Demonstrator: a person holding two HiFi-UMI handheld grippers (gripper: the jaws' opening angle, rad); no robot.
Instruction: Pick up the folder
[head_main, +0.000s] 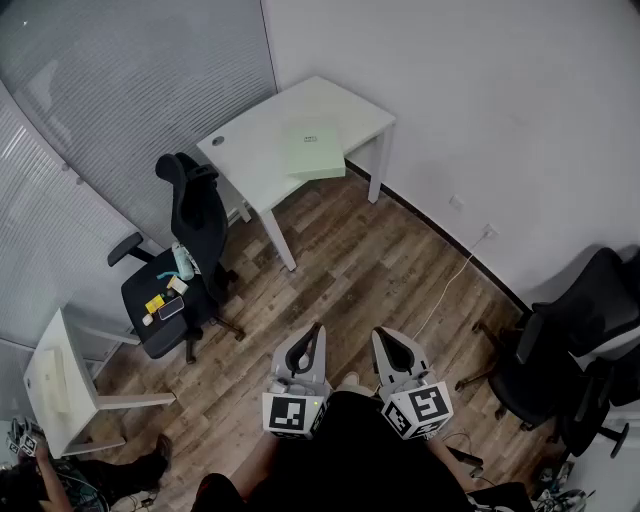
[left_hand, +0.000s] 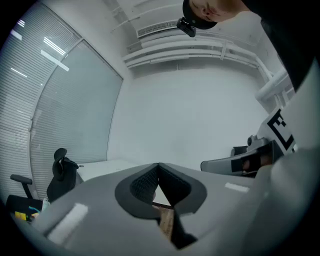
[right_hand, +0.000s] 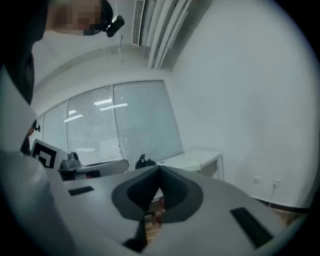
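Approach step: we stand well apart from the folder (head_main: 311, 148), which lies flat on the white surface (head_main: 255, 140). Left gripper (head_main: 316, 332) and right gripper (head_main: 381, 337) have fingers together, empty. Next we need to walk close and open the fingers

The floor (head_main: 350, 260) was brown wood plank with a low sheen. The table (head_main: 250, 150) was smooth matt white, the folder (head_main: 312, 148) pale and matt. Left tongs (left_hand: 158, 165) and right tongs (right_hand: 160, 168) looked matt grey plastic, with dark ribbed pads (left_hand: 144, 184).

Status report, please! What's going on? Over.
Left gripper, right gripper shut, empty. Folder flat on desk, untouched, far ahead. Chair beside desk.
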